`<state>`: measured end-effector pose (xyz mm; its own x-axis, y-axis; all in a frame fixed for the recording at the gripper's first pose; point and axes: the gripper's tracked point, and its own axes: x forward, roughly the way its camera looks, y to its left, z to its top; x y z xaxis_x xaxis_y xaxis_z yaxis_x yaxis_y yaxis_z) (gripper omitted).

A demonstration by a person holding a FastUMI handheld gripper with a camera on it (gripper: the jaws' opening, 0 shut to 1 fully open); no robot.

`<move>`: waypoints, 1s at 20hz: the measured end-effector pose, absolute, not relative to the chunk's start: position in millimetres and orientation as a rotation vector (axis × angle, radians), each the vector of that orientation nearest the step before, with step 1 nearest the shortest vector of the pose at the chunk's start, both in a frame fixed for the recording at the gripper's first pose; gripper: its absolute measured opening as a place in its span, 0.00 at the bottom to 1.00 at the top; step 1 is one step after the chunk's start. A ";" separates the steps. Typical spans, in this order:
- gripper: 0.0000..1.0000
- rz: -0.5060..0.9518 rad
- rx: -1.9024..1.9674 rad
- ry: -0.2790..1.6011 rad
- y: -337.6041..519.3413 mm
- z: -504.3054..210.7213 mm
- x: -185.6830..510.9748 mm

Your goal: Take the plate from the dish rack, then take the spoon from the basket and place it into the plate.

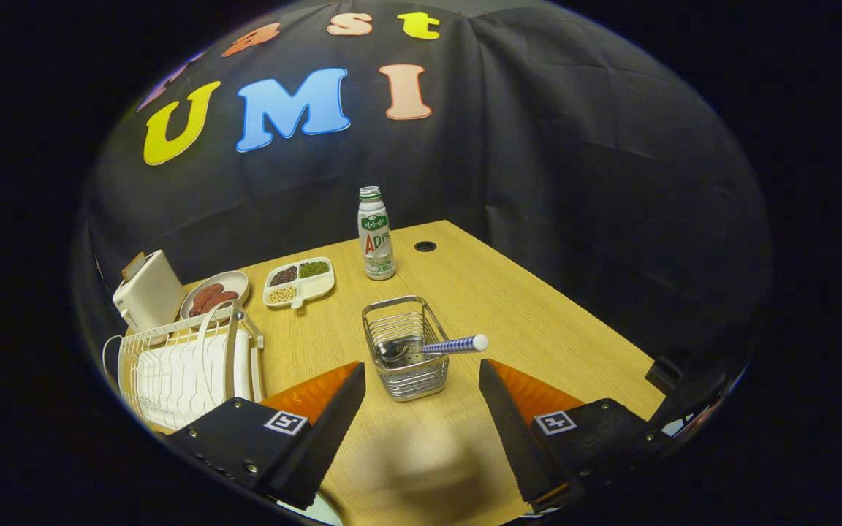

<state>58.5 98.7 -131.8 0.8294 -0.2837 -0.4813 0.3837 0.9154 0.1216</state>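
A wire metal basket point(408, 365) stands on the wooden table point(538, 314), just ahead of my fingers and in line with the gap between them. A spoon point(450, 345) lies in it, metal bowl down inside, blue-and-white striped handle sticking out over the right rim. My gripper point(421, 369) is open, its fingers wide apart and holding nothing. Beyond the left finger sits the white dish rack point(172, 372). A white plate point(240, 358) seems to stand on edge at the rack's right end. A white sliver point(322, 511) shows under the left finger; I cannot tell what it is.
A green-capped drink bottle point(376, 234) stands beyond the basket, with a cable hole point(425, 246) to its right. A divided tray of beans point(298, 281), a dish of reddish food point(215, 296) and a white appliance point(149, 292) sit behind the rack. The table's right edge runs diagonally.
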 end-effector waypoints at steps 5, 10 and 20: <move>0.96 -0.366 0.233 0.438 72.7 -144.1 76.4; 0.81 -0.343 0.235 0.384 57.6 -144.3 97.4; 0.34 -0.203 0.279 0.334 73.2 -141.2 120.8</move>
